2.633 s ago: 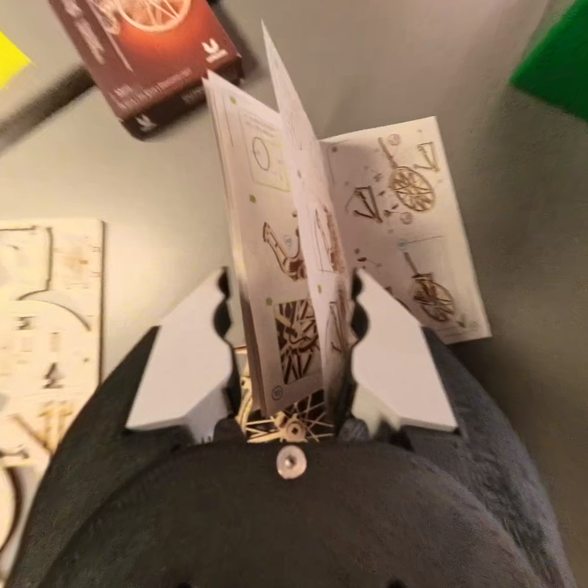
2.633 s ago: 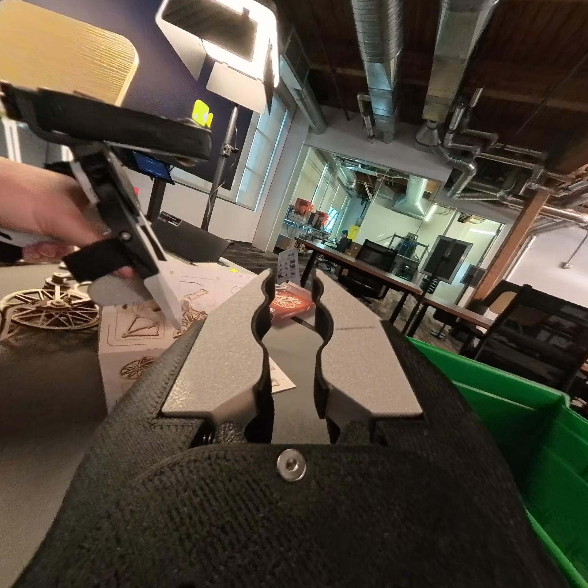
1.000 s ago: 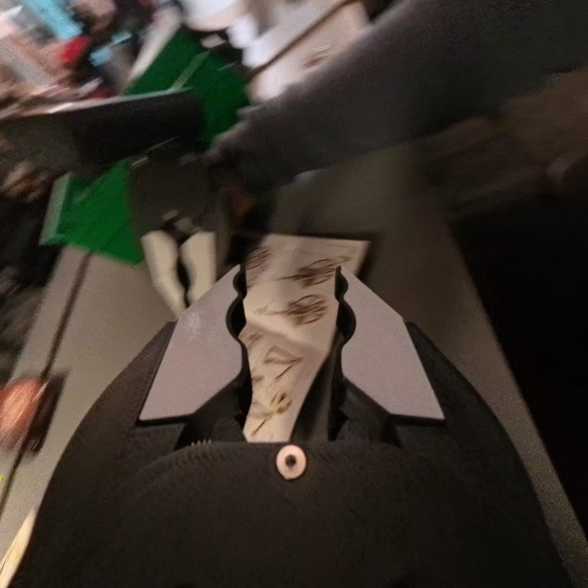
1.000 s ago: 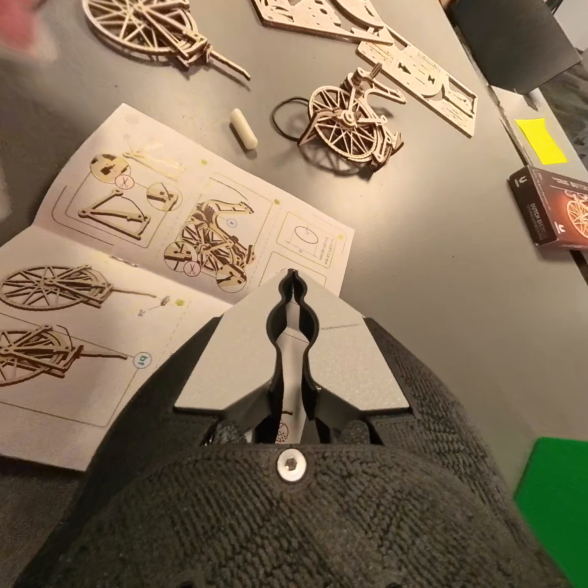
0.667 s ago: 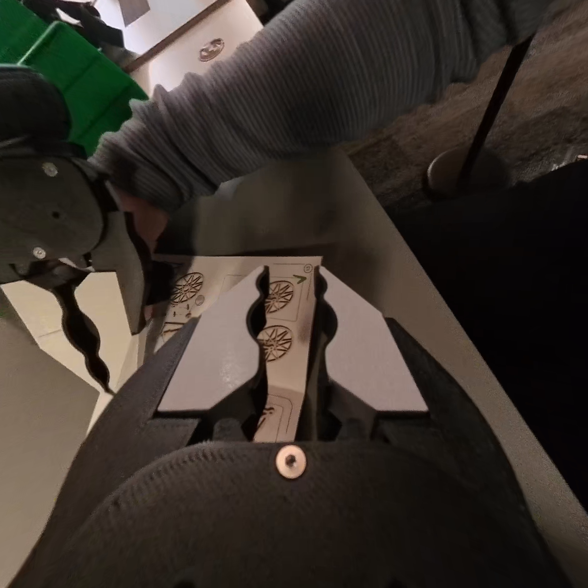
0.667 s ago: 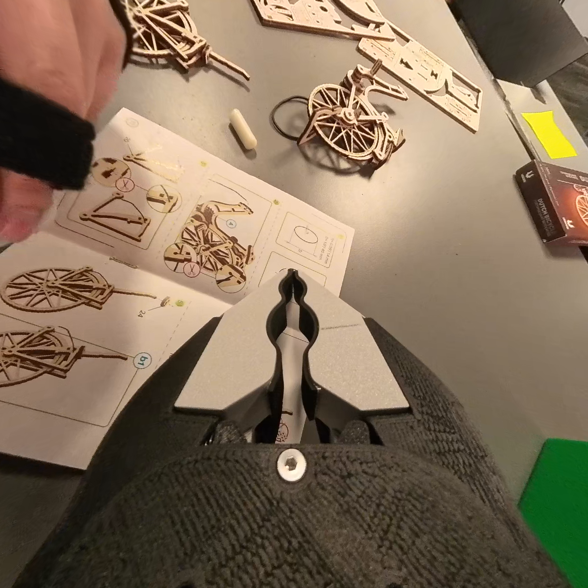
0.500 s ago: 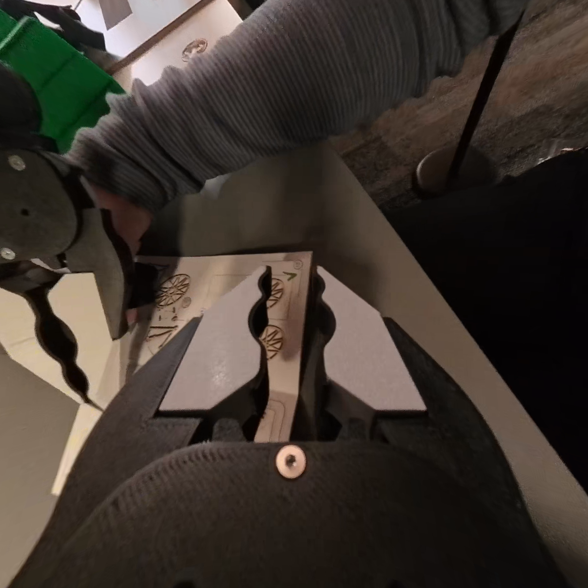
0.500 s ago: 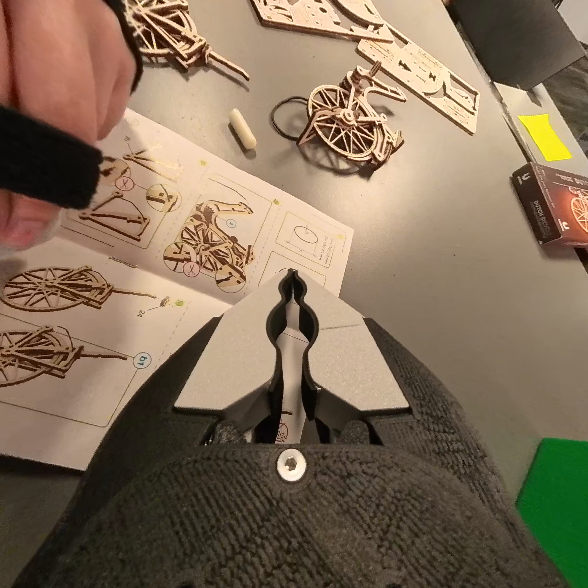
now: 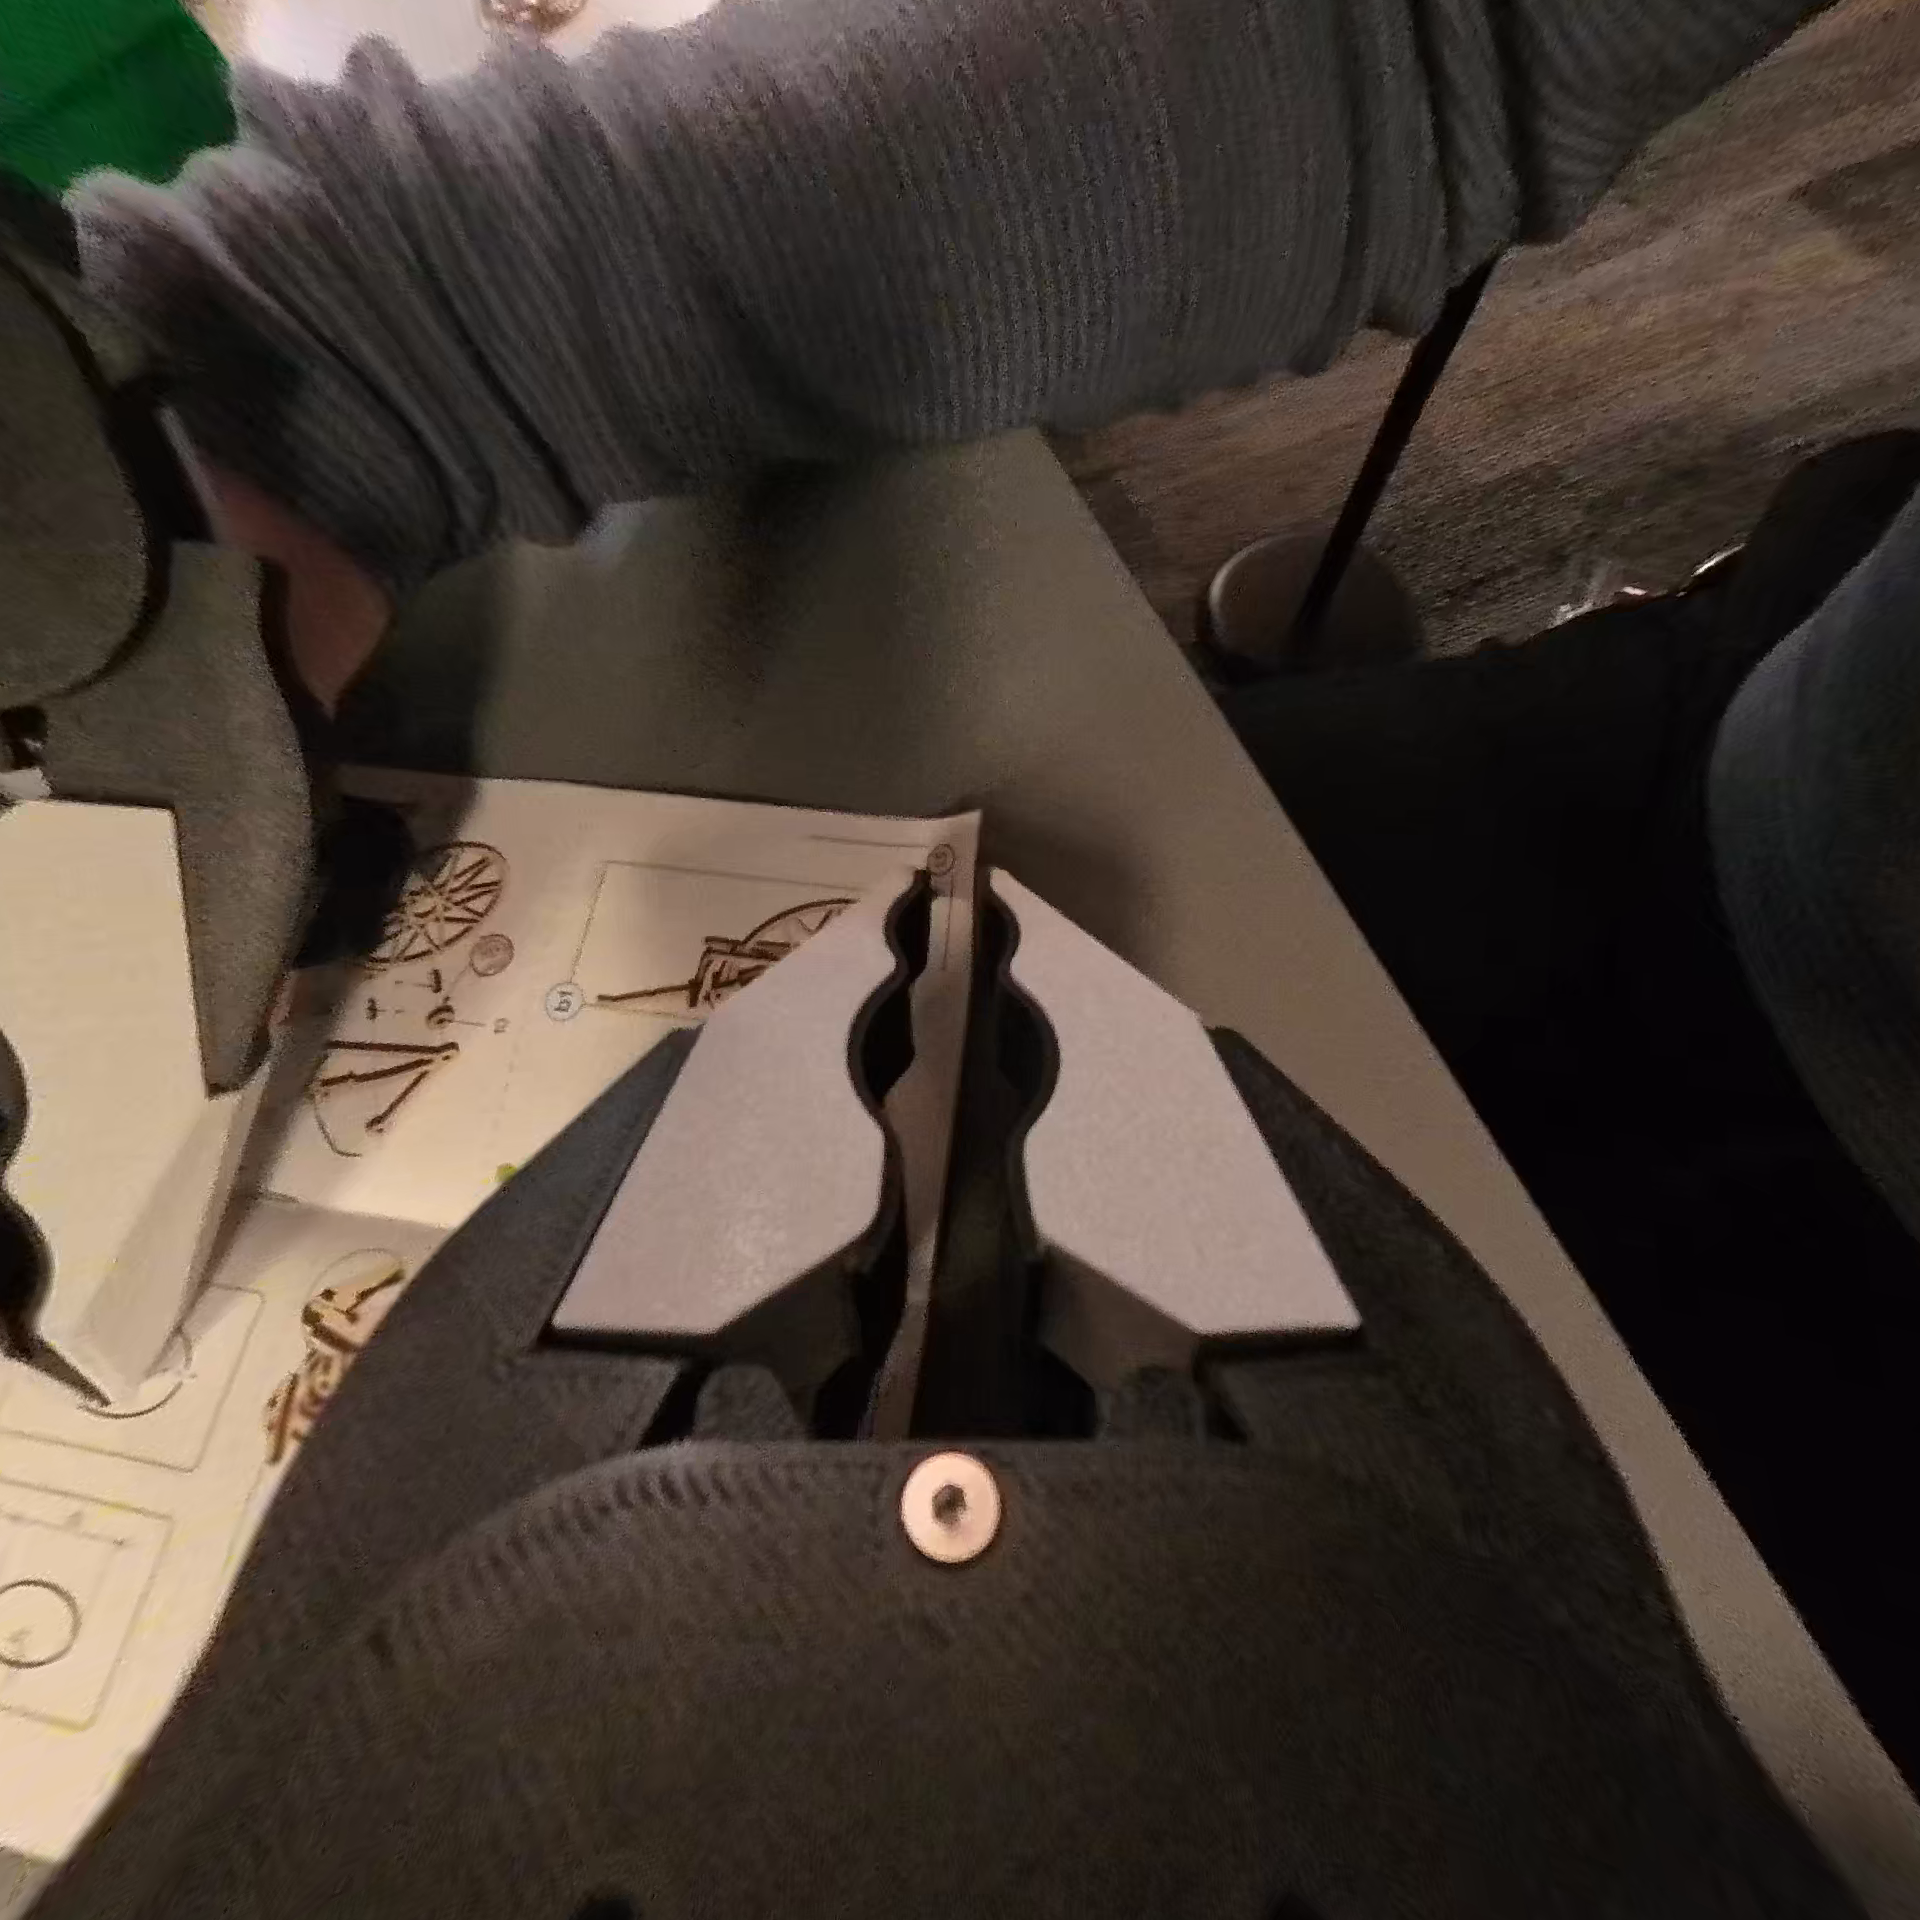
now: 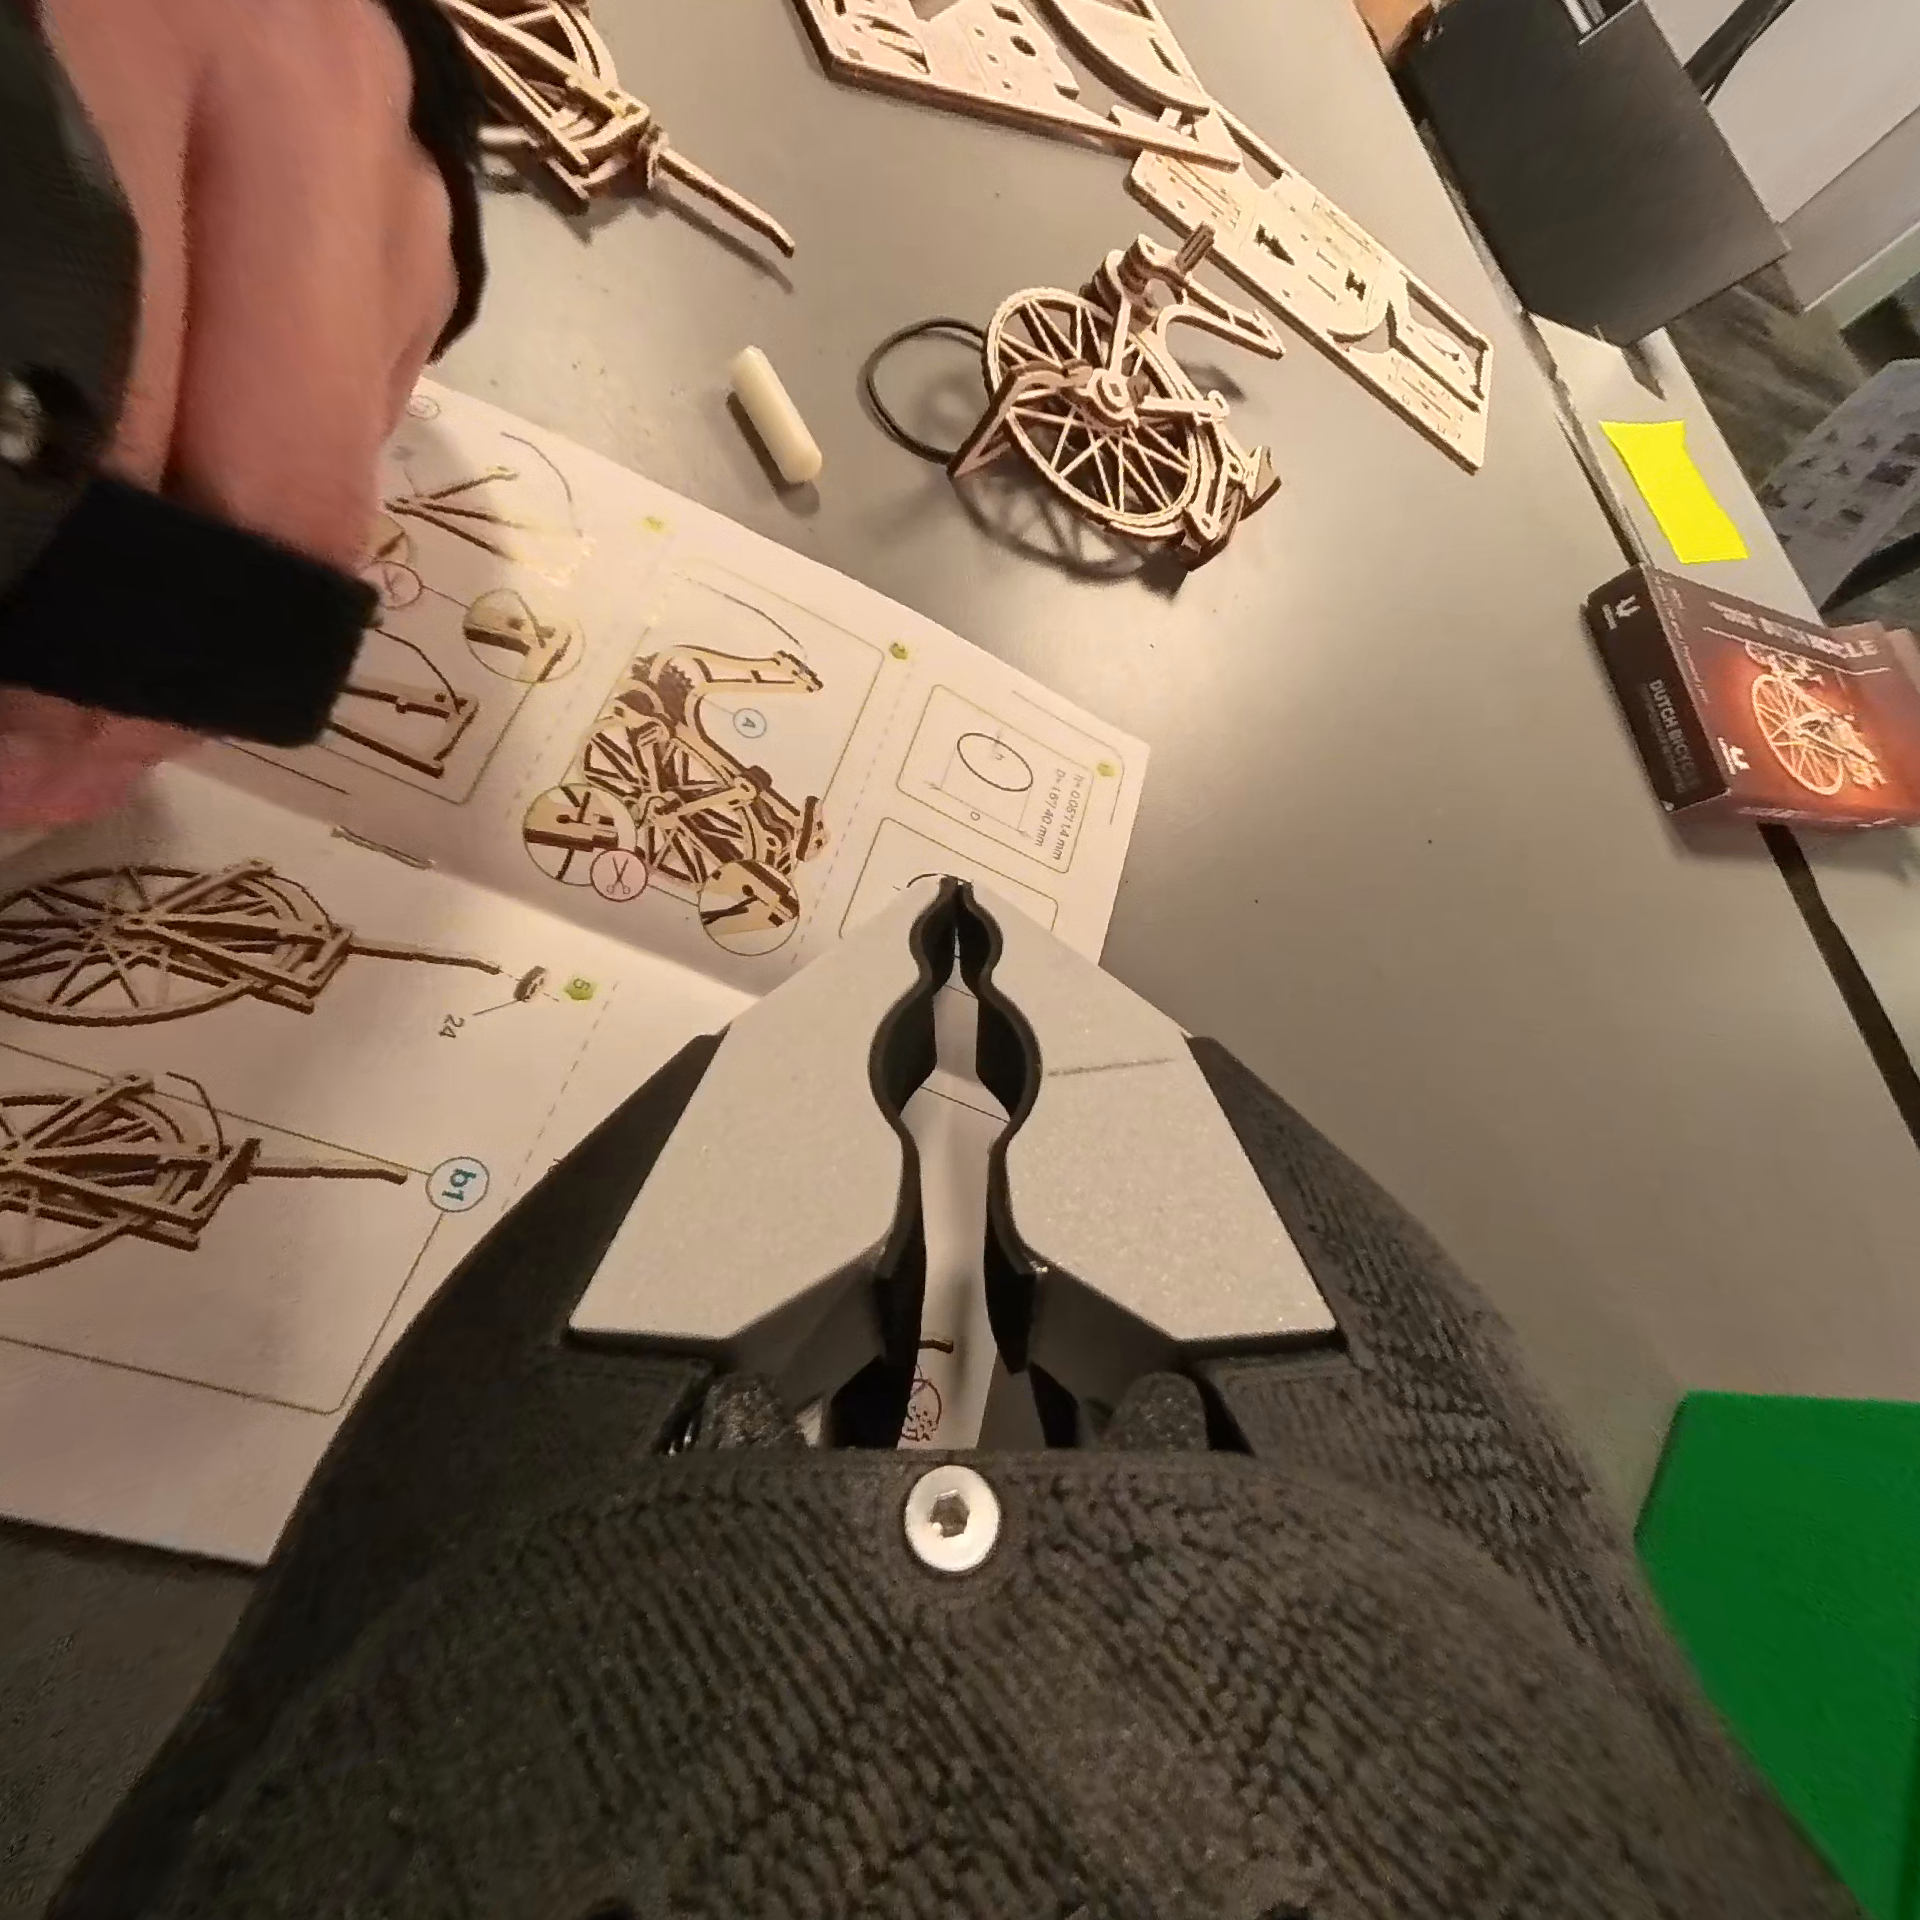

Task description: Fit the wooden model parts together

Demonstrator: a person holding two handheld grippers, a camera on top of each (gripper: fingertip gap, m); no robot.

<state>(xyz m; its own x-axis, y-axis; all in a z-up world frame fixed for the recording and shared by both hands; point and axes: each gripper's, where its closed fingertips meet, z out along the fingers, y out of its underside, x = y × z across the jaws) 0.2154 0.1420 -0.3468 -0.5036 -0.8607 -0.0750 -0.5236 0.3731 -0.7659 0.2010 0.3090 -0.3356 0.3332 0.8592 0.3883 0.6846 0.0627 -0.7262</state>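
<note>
An open instruction booklet (image 10: 312, 1091) lies on the grey table (image 10: 1351, 935). My right gripper (image 10: 951, 894) is shut on its near right page edge. My left gripper (image 9: 956, 883) is shut on a page edge of the booklet (image 9: 707, 914) near the table's side. The right gripper's fingers (image 9: 239, 883) show at the left of the left wrist view. A half-built wooden bicycle (image 10: 1112, 416) stands beyond the booklet. A wooden wheel with a fork (image 10: 582, 114) lies at the far left, partly behind the hand (image 10: 229, 343) that holds the left gripper.
A white stick (image 10: 774, 428) and a black rubber band (image 10: 914, 395) lie by the bicycle. Wooden part sheets (image 10: 1340, 270) lie at the back. A brown box (image 10: 1766, 717), a yellow note (image 10: 1673, 488) and a green bin (image 10: 1787, 1621) are on the right. A grey sleeve (image 9: 831, 208) crosses above. There is about 15 centimeters between the tips of the two grippers. From my right tips it is roughly 15 centimeters to the half-built wooden bicycle (image 10: 1112, 416); from my left, 25 centimeters.
The left gripper has closed onto the page edge and come lower over the booklet. The hand with it has moved further into the right wrist view. The right gripper has stayed put.
</note>
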